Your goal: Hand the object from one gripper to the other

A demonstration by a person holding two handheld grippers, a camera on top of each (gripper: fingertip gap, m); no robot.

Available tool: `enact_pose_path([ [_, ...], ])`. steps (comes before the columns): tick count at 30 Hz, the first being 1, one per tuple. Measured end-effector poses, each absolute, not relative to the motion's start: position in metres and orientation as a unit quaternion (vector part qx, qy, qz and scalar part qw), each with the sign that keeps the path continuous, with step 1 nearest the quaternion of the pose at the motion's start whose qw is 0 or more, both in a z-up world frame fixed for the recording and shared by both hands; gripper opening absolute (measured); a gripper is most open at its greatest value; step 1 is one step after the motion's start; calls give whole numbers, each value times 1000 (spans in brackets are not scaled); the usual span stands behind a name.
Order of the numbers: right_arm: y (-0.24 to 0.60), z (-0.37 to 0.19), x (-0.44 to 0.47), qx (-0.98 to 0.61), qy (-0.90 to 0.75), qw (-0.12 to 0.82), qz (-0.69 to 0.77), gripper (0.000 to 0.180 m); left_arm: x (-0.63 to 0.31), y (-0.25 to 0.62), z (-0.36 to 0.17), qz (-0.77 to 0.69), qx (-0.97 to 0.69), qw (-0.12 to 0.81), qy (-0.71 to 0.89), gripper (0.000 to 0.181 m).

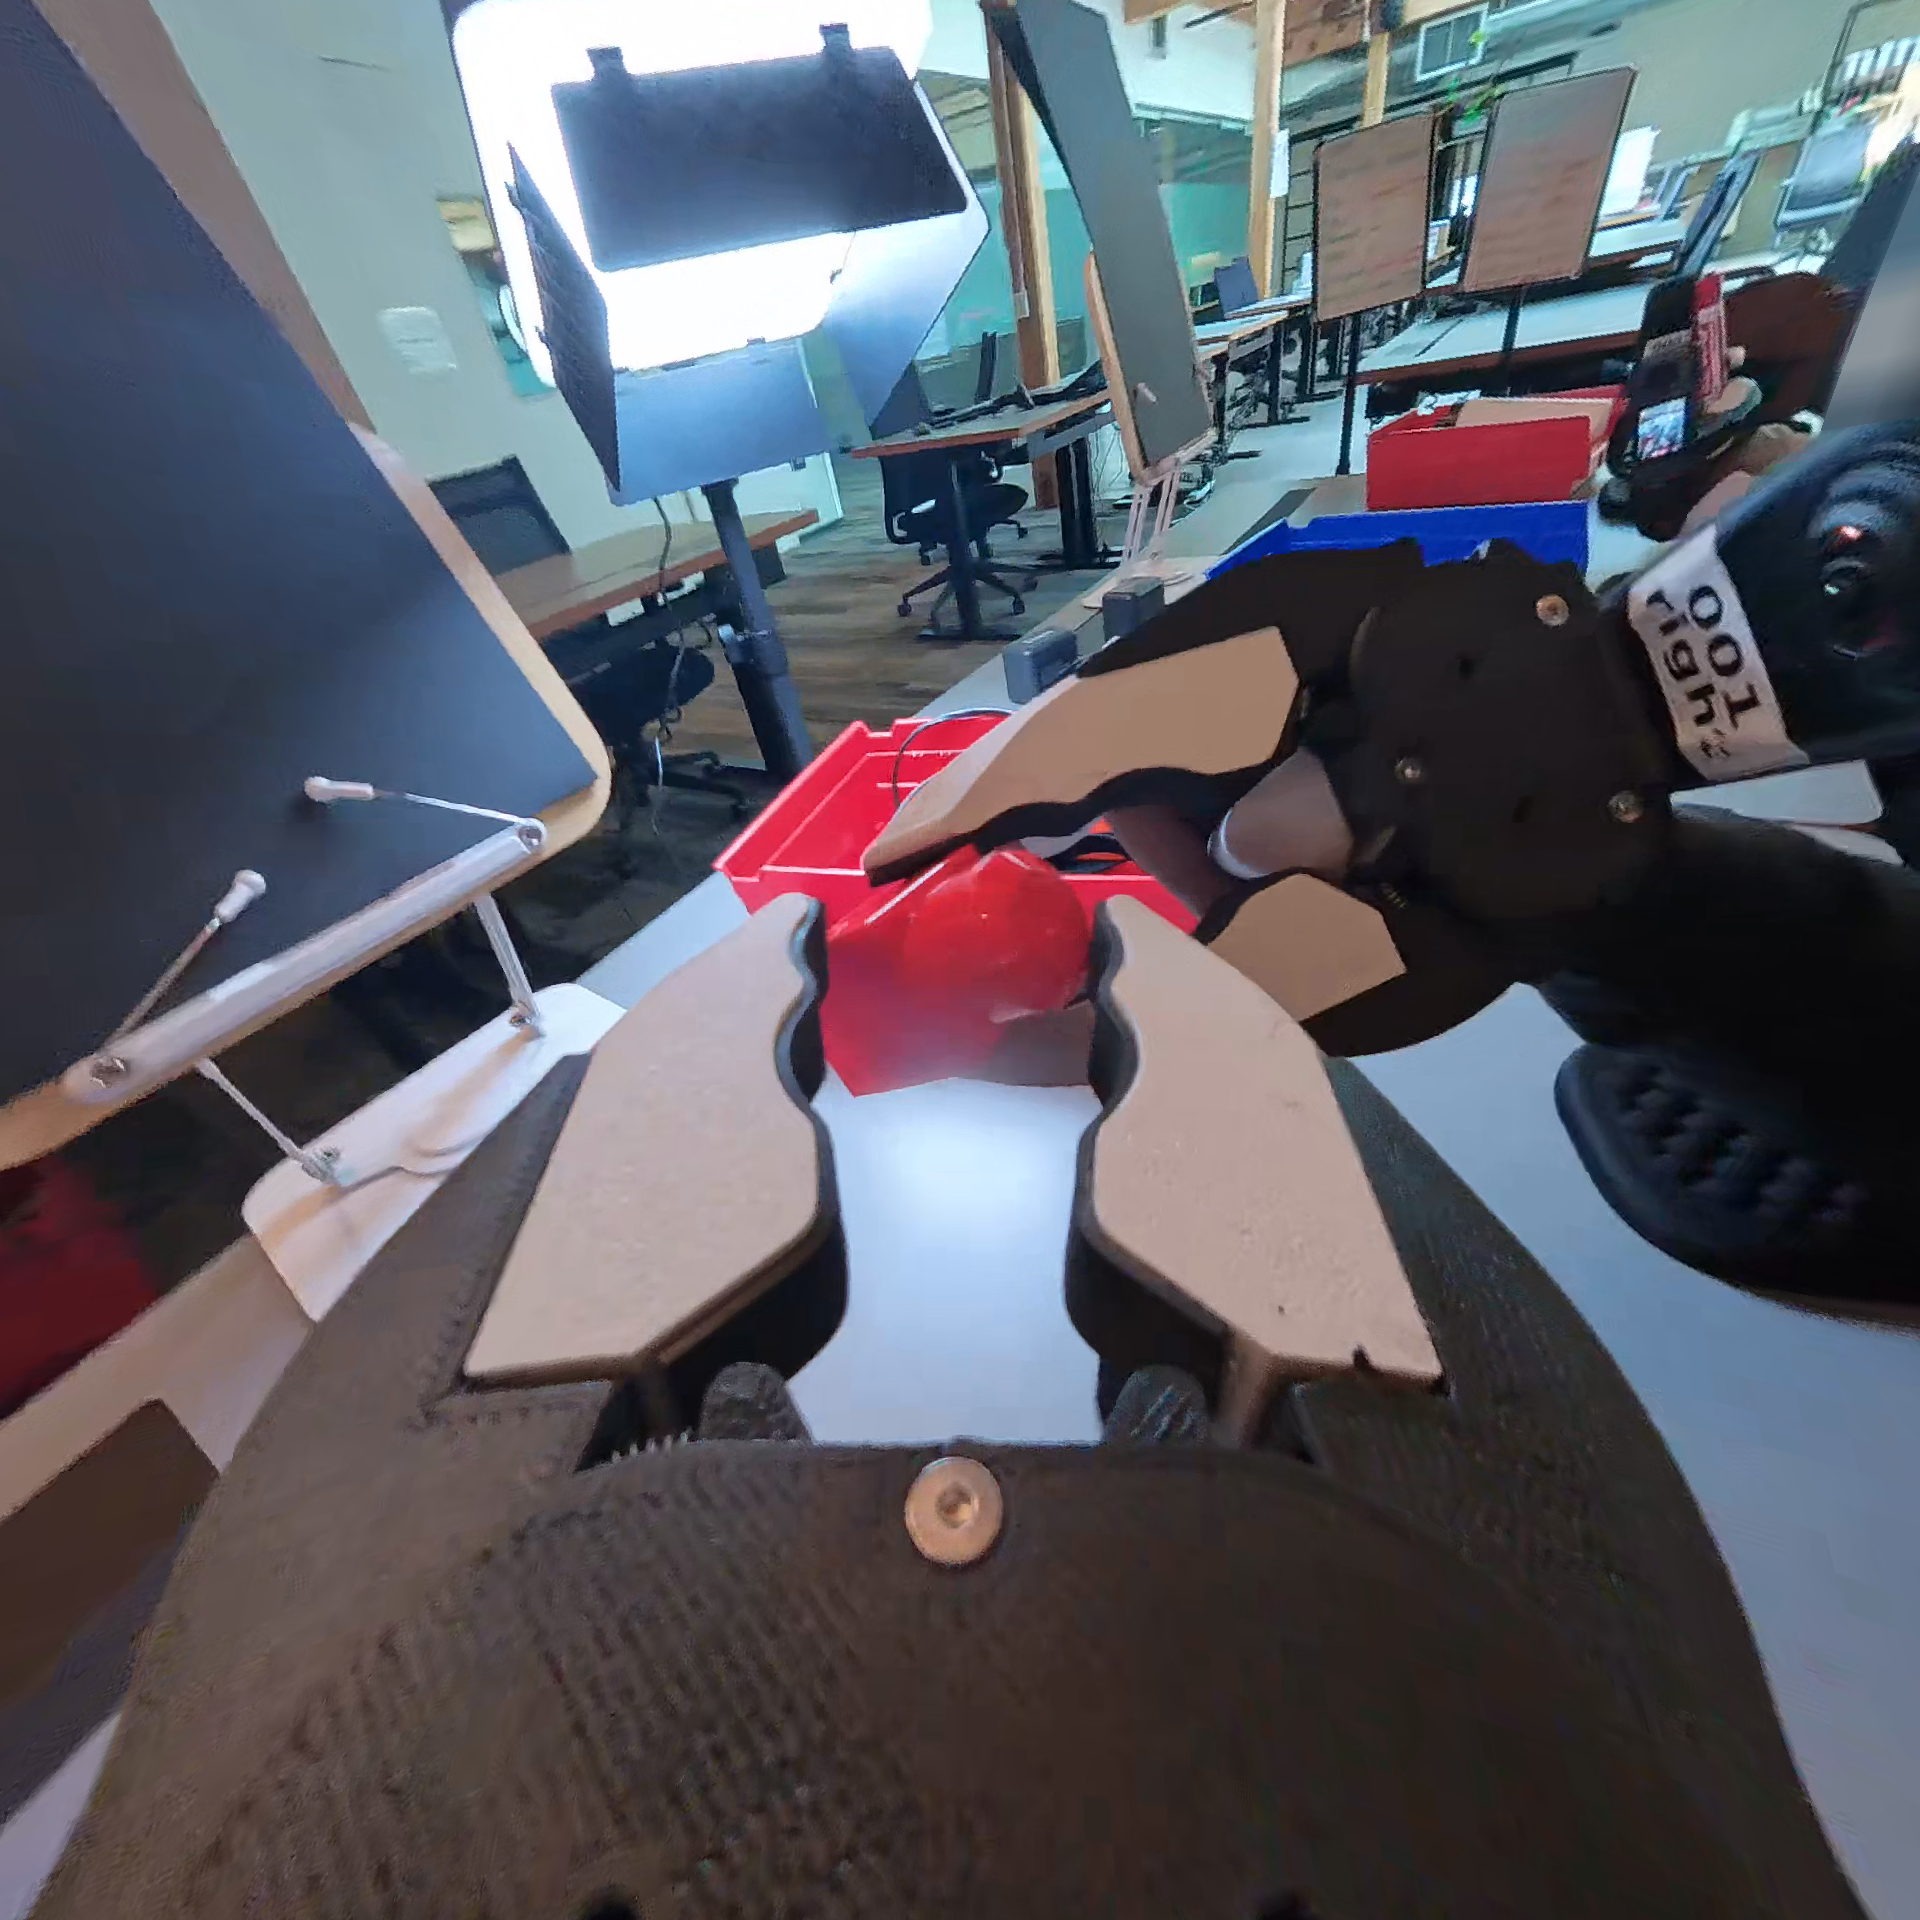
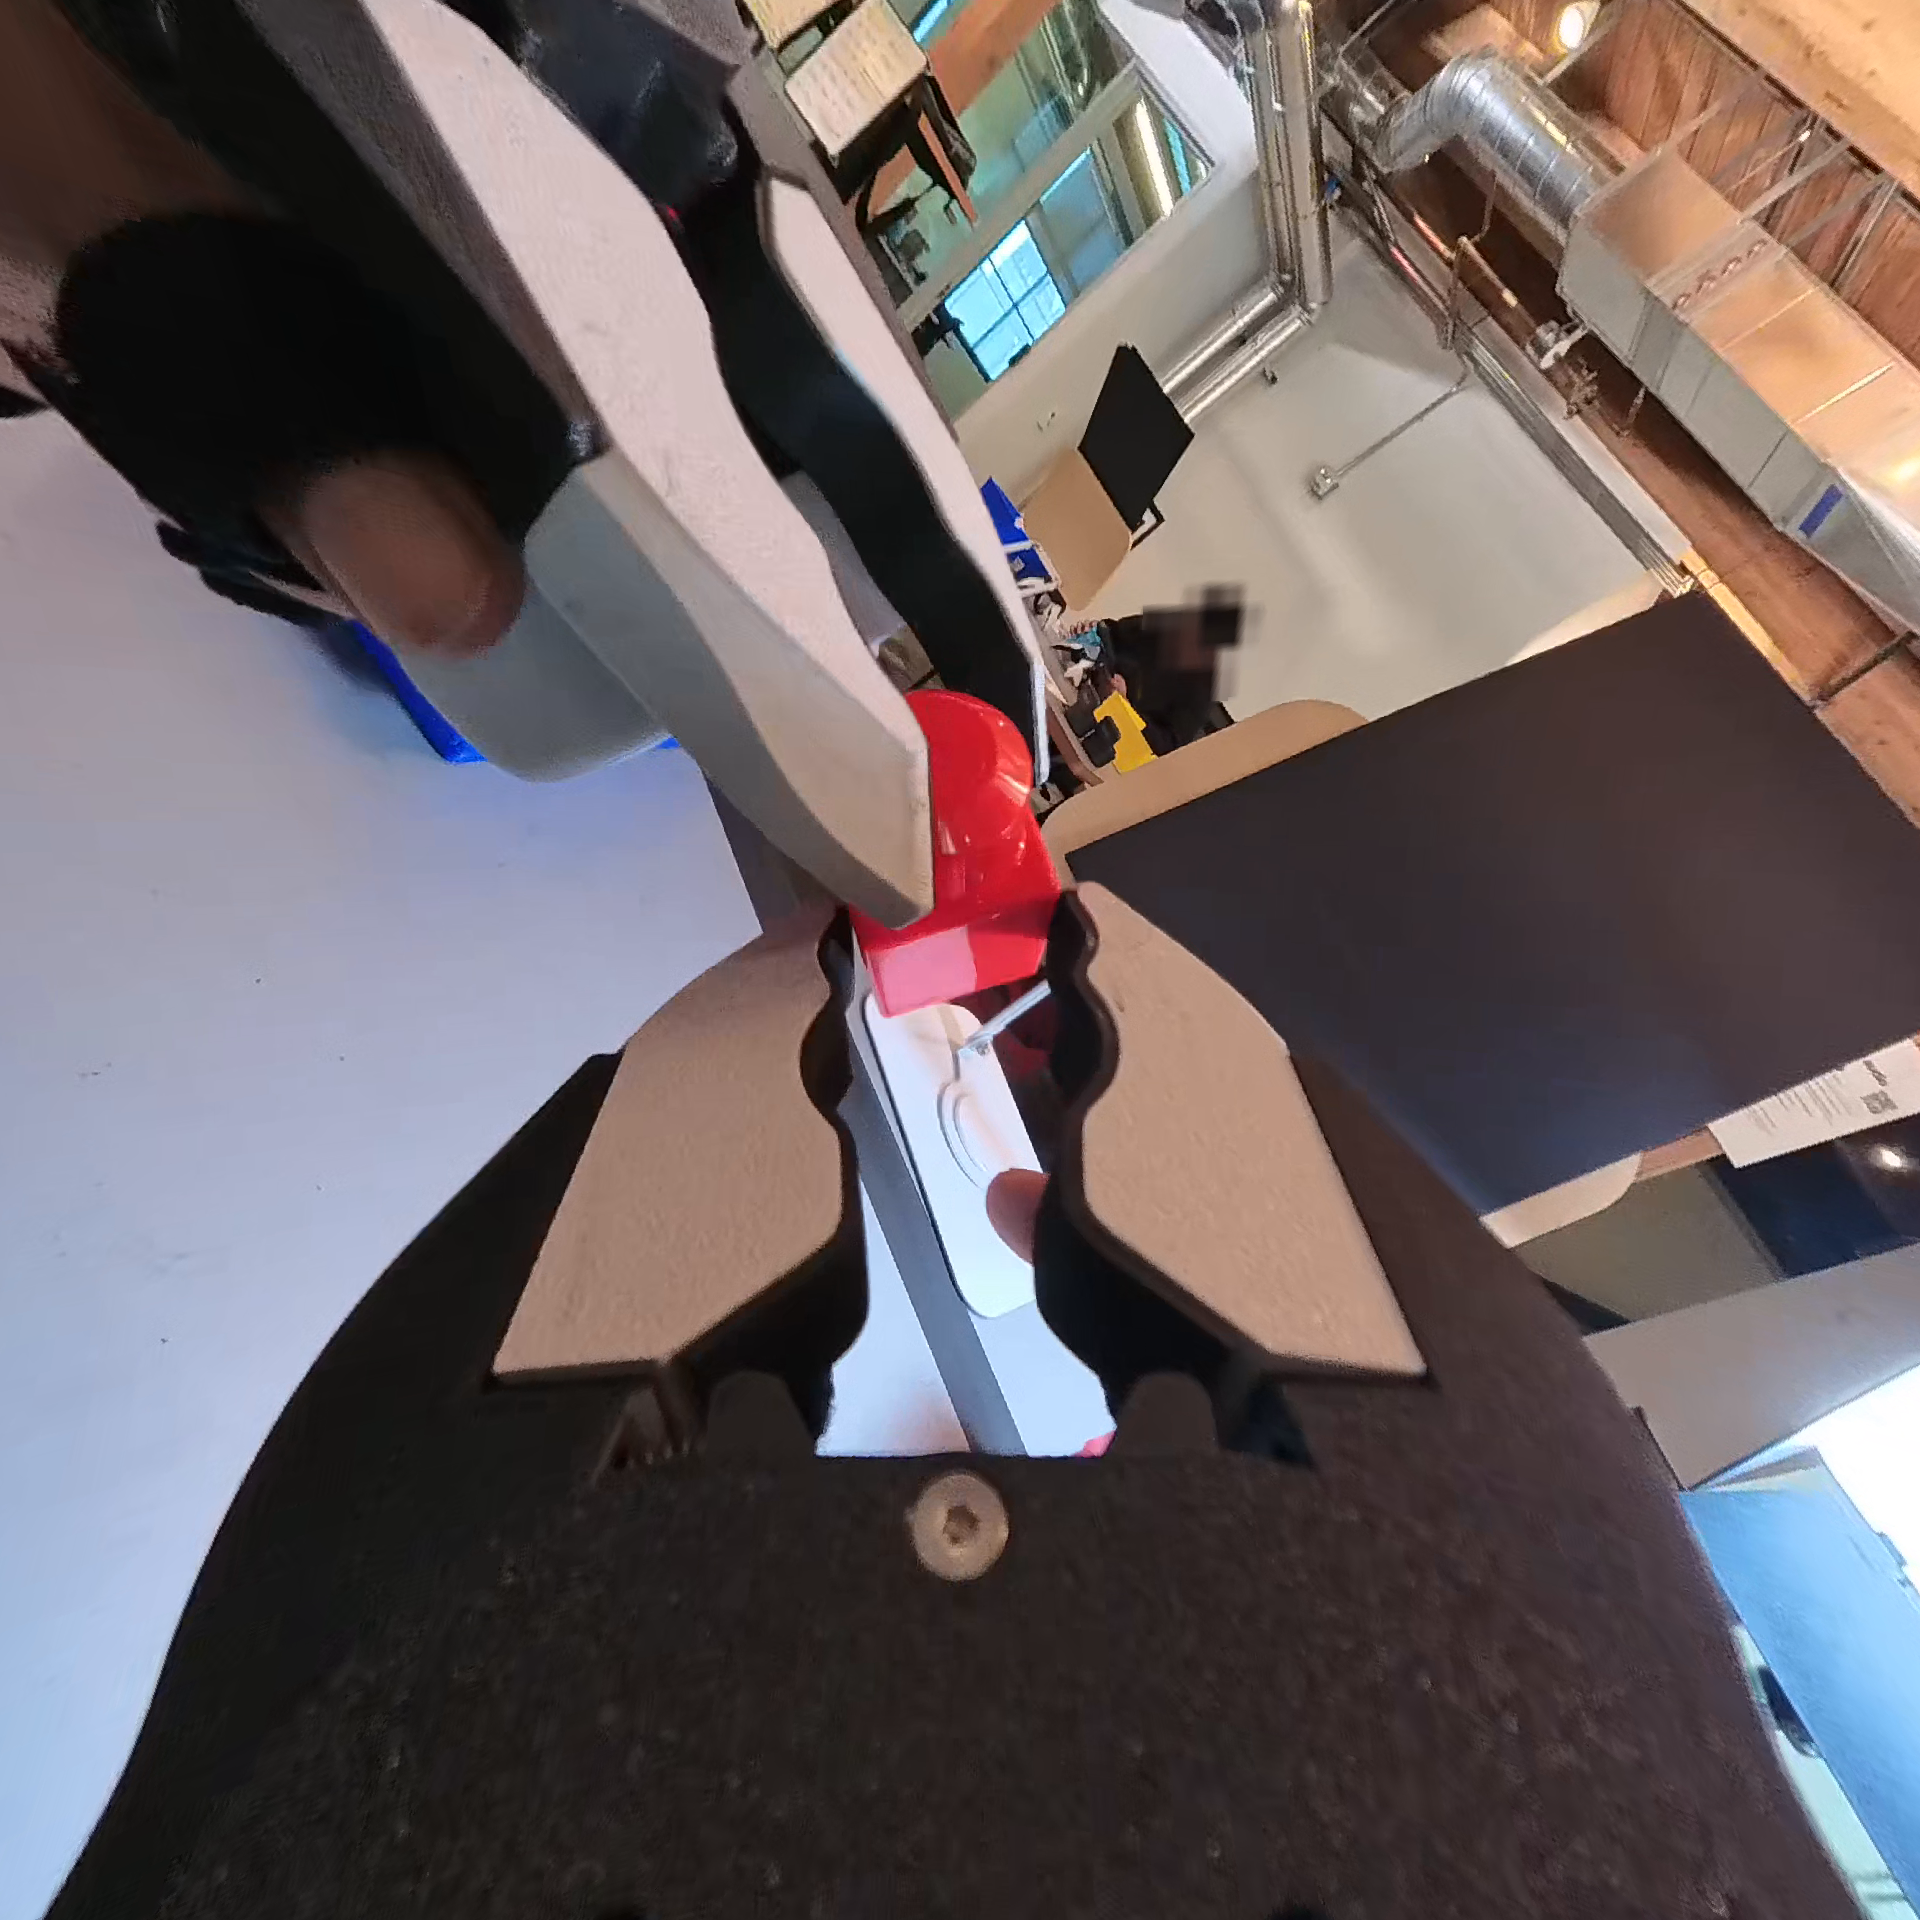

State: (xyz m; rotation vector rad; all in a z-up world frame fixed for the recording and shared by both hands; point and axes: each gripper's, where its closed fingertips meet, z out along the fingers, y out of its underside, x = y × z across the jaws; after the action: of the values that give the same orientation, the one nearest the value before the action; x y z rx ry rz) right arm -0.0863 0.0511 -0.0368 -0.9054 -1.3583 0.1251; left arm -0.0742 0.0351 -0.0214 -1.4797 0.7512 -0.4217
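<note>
- red object [image 1: 982,940] sits between both sets of tips, above the white counter [image 1: 956,1247]
- left hand-held gripper [image 1: 956,956]: fingers pinching obj at its sides
- right hand-held gripper [image 2: 951,935]: also closed on obj, crosswise to the left one
- red bin [image 1: 831,821] just behind obj

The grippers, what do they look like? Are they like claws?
A bit like claws. The left gripper and the right gripper each have a rough black printed body, one silver screw and two flat beige fingers with wavy black inner edges. The right one wears a white band with writing. Black gloves cover the hands.
</note>
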Motion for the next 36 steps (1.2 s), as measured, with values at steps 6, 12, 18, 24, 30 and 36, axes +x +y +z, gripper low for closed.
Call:
enact_pose_path([
  [6,35,-22,-87,-385,-580,697,173,36,-73,22,-4,-220,-612,678,343,43],
  [12,19,-8,-79,-352,-552,688,313,45,-76,-1,19,-454,-539,635,315,43],
  [18,8,-7,-80,-333,-550,673,365,38,-75,-9,23,-595,-483,577,283,43],
  [24,16,-5,-75,-341,-558,687,317,36,-83,1,21,-590,-503,575,261,39],
  [30,29,-5,-71,-341,-566,720,213,36,-86,15,3,-446,-601,593,299,50],
  [36,34,-18,-79,-324,-602,727,68,36,-76,23,-15,-424,-637,572,294,44],
])
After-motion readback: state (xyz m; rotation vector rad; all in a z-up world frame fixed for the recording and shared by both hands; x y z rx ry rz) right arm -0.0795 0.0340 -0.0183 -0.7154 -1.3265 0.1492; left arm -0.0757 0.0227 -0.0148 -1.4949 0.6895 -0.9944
